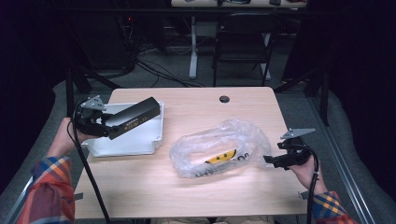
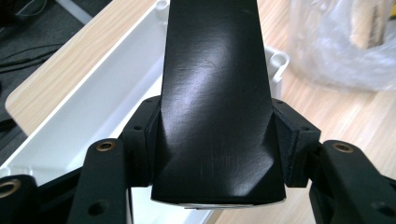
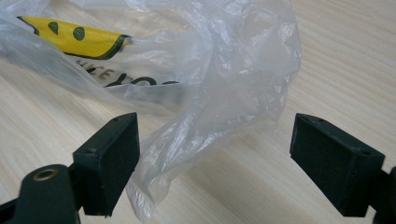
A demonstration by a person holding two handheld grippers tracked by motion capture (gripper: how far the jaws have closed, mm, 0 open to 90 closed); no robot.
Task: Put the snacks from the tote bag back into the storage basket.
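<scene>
Here the left gripper [image 1: 108, 125] is clamped on a long black rectangular box [image 1: 133, 117], its jaws pressed against the two sides of the box's near end, as the left gripper view shows plainly. In the high view the black box [image 2: 215, 93] is held tilted above a shallow white plastic tray [image 1: 140, 144] at the left part of the pale wooden table [image 1: 187, 186]; the box's far end reaches over the tray's far right corner, and small yellowish markings run along its side. Whether the box touches the tray anywhere I cannot tell. In the left gripper view the white tray [image 2: 84, 116] lies beneath and to the left of the box.

The right gripper [image 1: 270, 160] hangs at the right edge of the table with its jaws spread wide apart. A crumpled clear plastic bag [image 1: 219, 147] with a yellow smiling-face print and dark lettering lies in the middle of the table, just beside that gripper. In the right gripper view a loose fold of the bag [image 3: 205, 93] reaches between the jaws and touches the left one, with the right jaw standing apart from it.

A black folding chair [image 1: 243, 42] stands on the floor beyond the table, and a small dark round grommet [image 1: 224, 99] sits near the table's far edge
</scene>
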